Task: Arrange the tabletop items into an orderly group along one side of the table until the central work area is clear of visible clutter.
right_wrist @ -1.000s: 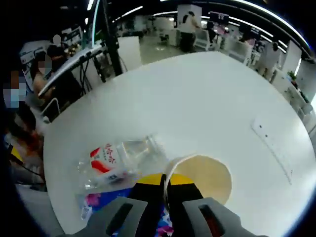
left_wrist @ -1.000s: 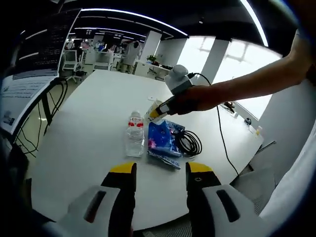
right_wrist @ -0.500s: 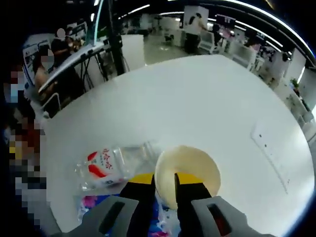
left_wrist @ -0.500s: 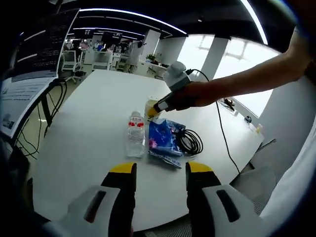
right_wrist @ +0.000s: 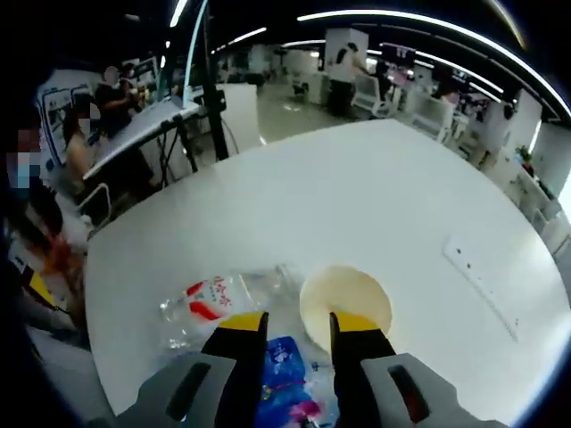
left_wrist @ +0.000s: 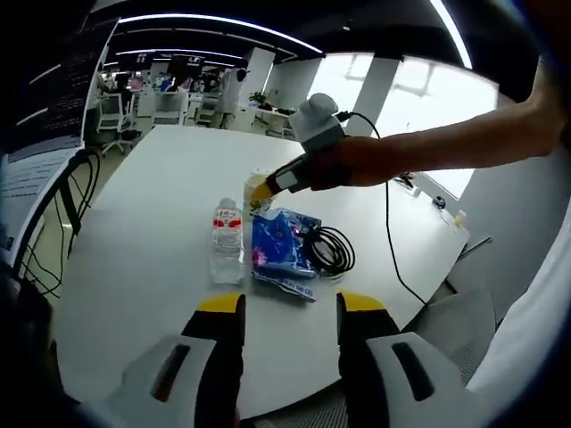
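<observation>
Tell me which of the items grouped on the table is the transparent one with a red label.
It is the water bottle, standing upright beside the blue packet. The paper cup is cream and opaque, and the coiled cable is black.

Smooth matt white tabletop [left_wrist: 152, 223], mixed plastic and paper on it.
Clear glossy plastic bottle [left_wrist: 227, 252]; shiny crinkled blue packet [left_wrist: 278, 254]; matt cream paper cup [right_wrist: 345, 303]; black rubbery cable [left_wrist: 332, 251].

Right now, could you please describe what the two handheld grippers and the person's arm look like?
Both the left gripper and right gripper have grey bodies with black jaws capped in yellow. The right one trails a black cable. The forearm is bare, with white clothing at the frame's edge.
</observation>
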`<state>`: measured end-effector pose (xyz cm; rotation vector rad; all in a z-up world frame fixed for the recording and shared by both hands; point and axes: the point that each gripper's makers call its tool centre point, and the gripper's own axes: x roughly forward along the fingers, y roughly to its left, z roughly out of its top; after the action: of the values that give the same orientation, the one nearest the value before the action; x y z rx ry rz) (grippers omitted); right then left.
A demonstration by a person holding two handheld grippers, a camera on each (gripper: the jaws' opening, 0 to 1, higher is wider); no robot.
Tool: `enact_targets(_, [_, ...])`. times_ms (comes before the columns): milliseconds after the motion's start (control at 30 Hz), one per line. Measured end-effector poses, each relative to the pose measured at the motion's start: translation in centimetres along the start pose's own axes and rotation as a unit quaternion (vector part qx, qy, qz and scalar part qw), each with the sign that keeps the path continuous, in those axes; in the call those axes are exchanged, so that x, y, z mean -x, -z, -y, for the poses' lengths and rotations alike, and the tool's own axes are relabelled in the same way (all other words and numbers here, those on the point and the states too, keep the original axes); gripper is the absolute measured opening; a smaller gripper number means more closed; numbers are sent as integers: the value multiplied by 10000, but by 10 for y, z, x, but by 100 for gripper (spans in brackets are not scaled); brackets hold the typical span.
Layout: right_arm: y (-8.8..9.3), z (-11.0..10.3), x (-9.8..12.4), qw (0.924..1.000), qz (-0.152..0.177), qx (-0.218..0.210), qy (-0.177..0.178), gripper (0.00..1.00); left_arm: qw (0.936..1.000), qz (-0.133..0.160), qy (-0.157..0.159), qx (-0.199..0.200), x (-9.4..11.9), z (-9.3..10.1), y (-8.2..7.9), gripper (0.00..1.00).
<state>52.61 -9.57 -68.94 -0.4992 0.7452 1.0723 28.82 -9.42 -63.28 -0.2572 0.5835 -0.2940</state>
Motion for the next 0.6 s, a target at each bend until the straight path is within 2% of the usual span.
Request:
enact_targets(133, [1, -1, 9, 9996, 133, -236, 47, 27, 9999, -87, 54, -135, -3, 8, 3, 40])
enact_targets(433, [6, -11, 37, 9969, 503, -595, 121, 28, 9997, -82, 102, -224, -1, 23, 0, 40])
enact_targets(600, [21, -17, 57, 9967, 587, -565, 58, 31, 9999, -7, 3, -106, 1, 20, -2, 39])
